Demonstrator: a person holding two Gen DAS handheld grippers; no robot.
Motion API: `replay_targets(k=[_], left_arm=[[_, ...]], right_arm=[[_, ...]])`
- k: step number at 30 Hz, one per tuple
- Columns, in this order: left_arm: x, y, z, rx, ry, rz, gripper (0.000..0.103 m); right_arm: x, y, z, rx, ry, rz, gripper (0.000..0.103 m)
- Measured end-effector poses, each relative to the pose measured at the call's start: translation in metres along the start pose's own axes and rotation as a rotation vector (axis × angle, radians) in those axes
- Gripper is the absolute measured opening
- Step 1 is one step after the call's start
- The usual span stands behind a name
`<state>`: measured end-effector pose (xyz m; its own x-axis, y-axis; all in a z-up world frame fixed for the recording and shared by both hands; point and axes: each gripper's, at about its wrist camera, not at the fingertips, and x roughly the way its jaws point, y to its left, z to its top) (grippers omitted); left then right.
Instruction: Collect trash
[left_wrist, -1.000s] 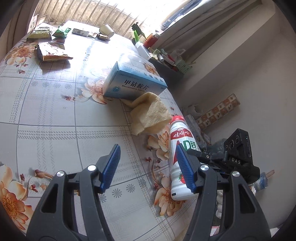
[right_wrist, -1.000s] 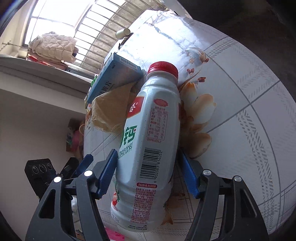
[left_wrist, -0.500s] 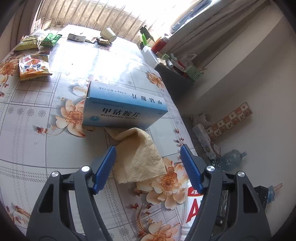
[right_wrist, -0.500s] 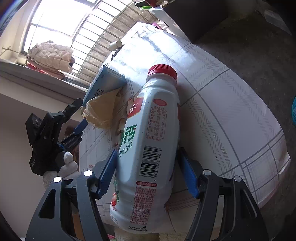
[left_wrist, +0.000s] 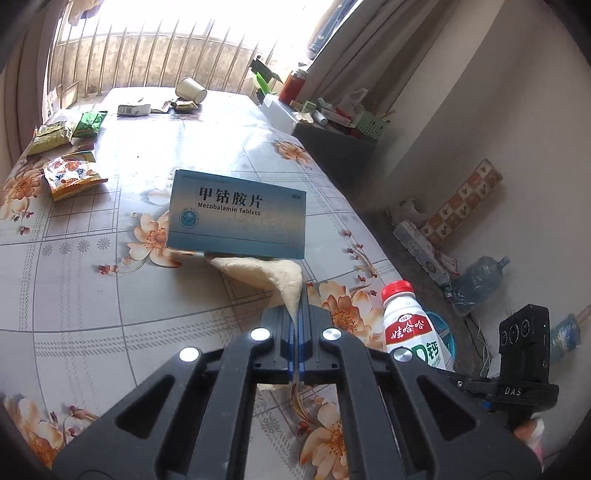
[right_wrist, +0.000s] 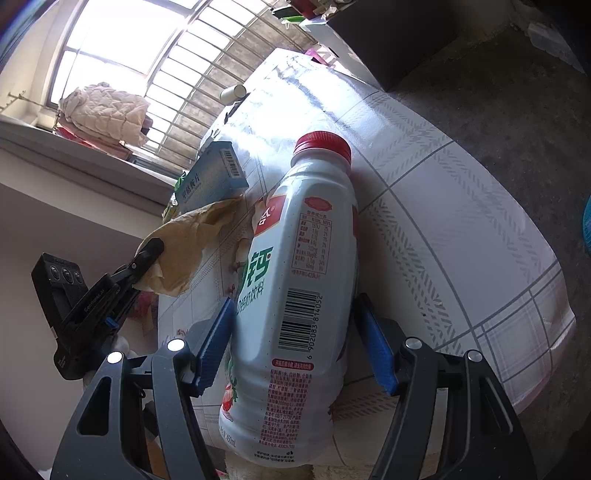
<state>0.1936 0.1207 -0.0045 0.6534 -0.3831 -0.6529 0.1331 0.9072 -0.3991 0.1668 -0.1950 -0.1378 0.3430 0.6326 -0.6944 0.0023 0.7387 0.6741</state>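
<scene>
Left wrist view: left gripper (left_wrist: 296, 325) clamped on one yellow napkin (left_wrist: 275, 275)
Right gripper (right_wrist: 295, 339): grips one milk-drink bottle (right_wrist: 295, 280)
Boxes: one Mecobalamin tablet box (left_wrist: 236, 218), centre
Snack packets: three, upper left

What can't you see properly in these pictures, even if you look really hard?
- Blue tablet box: its bottom edge is hidden behind the yellow paper, left wrist view.
- White drink bottle: its base runs off the bottom edge, right wrist view.
- Items at the table's far end, past the paper cup: too small to name.
- Left gripper: how much paper sits inside its shut jaws is hidden.
</scene>
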Motion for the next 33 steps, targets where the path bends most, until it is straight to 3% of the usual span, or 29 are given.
replay_targets(k=[6, 14, 20, 25, 27, 30, 33], left_arm=[[-0.057, -0.014, -0.026, 0.138, 0.07, -0.061, 0.0], [-0.084, 0.003, -0.03, 0.027, 0.148, -0.254, 0.0], [-0.039, 0.011, -0.029, 0.003, 0.168, -0.176, 0.0], [-0.004, 0.007, -0.037, 0.083, 0.179, -0.005, 0.0], [0.005, 0.005, -0.045, 0.116, 0.205, 0.047, 0.004], [0.009, 0.003, -0.057, 0.173, 0.213, 0.133, 0.022], [0.008, 0.002, -0.066, 0.215, 0.213, 0.168, 0.032]], right_arm=[[-0.004, -0.001, -0.001, 0.017, -0.017, -0.009, 0.065], [-0.002, 0.004, -0.004, 0.022, -0.03, -0.019, 0.065], [-0.001, 0.006, -0.005, 0.024, -0.034, -0.023, 0.065], [-0.002, 0.004, -0.004, 0.032, -0.032, -0.015, 0.065], [-0.002, 0.002, -0.003, 0.034, -0.032, -0.01, 0.065], [-0.001, 0.001, -0.003, 0.033, -0.034, -0.007, 0.065], [-0.001, -0.001, -0.003, 0.036, -0.035, 0.001, 0.065]])
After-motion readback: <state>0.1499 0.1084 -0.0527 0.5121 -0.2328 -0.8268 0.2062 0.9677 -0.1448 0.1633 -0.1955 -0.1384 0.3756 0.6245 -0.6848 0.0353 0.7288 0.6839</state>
